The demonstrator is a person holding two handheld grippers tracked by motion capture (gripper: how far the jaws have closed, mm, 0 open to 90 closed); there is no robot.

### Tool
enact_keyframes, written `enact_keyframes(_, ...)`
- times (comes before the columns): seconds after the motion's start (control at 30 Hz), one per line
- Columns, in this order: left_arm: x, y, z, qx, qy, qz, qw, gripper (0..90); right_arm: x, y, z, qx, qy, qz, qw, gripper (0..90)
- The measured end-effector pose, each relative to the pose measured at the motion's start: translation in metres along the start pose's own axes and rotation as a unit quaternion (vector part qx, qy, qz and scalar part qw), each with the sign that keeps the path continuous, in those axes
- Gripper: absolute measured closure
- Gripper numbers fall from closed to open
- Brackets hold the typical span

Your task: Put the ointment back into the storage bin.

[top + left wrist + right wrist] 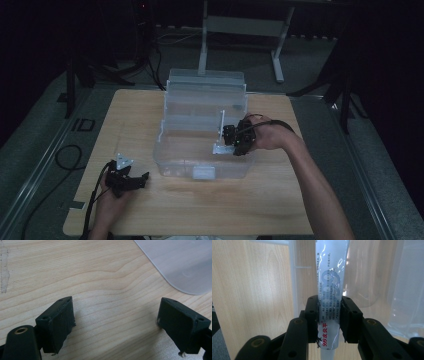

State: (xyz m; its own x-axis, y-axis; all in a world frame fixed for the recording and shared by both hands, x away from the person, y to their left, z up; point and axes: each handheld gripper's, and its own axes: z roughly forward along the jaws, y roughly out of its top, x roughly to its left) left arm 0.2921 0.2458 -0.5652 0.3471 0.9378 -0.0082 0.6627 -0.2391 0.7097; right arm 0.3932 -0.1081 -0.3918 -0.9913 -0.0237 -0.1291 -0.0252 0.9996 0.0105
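Your left gripper (pixel 131 181) rests on the wooden table (pixel 210 205), near the front-left corner of the clear plastic box (pixel 202 131), jaws spread wide on nothing. Right of it, over the box's open interior, your right gripper (pixel 329 320) is clamped on a white ointment tube (pixel 331 290). You seem mid-placement: lower the tube into the box, then release.

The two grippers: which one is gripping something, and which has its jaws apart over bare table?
The right gripper clamps a white ointment tube over the clear plastic box; the left gripper stands open.
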Motion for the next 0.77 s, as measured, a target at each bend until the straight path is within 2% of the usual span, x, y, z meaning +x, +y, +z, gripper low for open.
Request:
enact_keyframes(0.1, 0.000, 0.000, 0.000, 0.000, 0.000, 0.000, 1.0000, 14.4, 0.000, 0.002, 0.003, 0.003, 0.001, 0.000, 1.0000, 69.3)
enact_keyframes(0.2, 0.000, 0.000, 0.000, 0.000, 0.000, 0.000, 1.0000, 14.4, -0.001, 0.002, 0.003, -0.004, 0.002, 0.007, 1.0000, 56.5)
enact_keyframes(0.47, 0.000, 0.000, 0.000, 0.000, -0.001, 0.001, 1.0000, 14.4, -0.004, -0.008, -0.005, -0.013, -0.013, 0.014, 0.9997, 52.1)
enact_keyframes(0.67, 0.000, 0.000, 0.000, 0.000, -0.001, 0.001, 1.0000, 14.4, -0.002, -0.017, -0.005, -0.017, -0.013, 0.028, 0.9994, 48.3)
enact_keyframes(0.77, 0.000, 0.000, 0.000, 0.000, -0.001, 0.001, 1.0000, 14.4, 0.001, -0.022, -0.006, -0.022, -0.020, 0.031, 0.9991, 47.1)
